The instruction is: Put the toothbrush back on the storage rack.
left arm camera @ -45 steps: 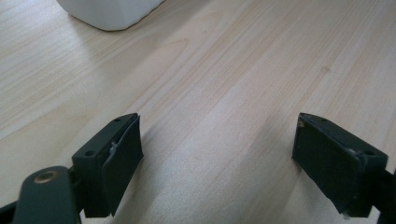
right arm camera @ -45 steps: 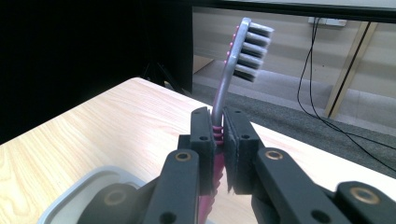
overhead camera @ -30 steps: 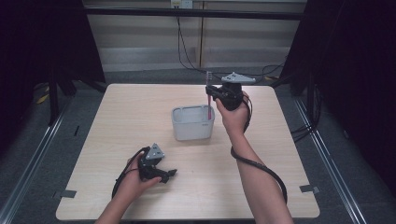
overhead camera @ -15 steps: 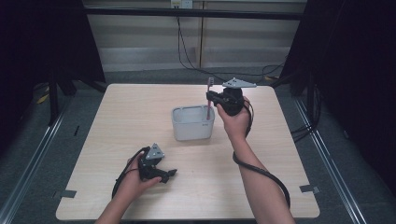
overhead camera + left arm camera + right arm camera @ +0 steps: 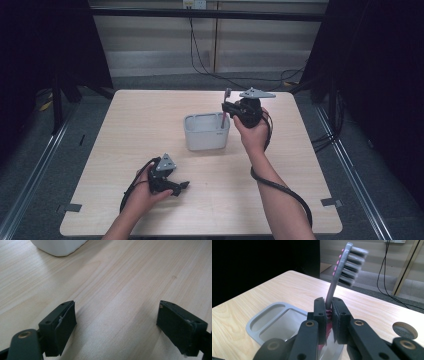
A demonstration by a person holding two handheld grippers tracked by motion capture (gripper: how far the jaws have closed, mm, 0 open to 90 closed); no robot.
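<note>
A grey toothbrush [image 5: 342, 267] with pink grips stands upright, bristle head on top, and my right gripper [image 5: 328, 312] is shut on its neck. In the high view the right gripper [image 5: 229, 107] holds the toothbrush [image 5: 226, 102] over the right end of a grey holder box [image 5: 206, 132]; the handle's lower end dips inside it. The holder [image 5: 269, 322] has a narrow slot and a larger compartment. My left gripper [image 5: 182, 186] rests on the table near the front left, open, with bare wood between its jaws [image 5: 117, 325].
The wooden table [image 5: 150, 125] has a round cable hole [image 5: 405, 330] near its far edge. A corner of the holder [image 5: 57, 246] lies ahead of the left gripper. Cables trail from both grippers across the table.
The right gripper has shifted slightly left with the toothbrush, bringing it over the holder's right end. The left gripper has stayed in place.
</note>
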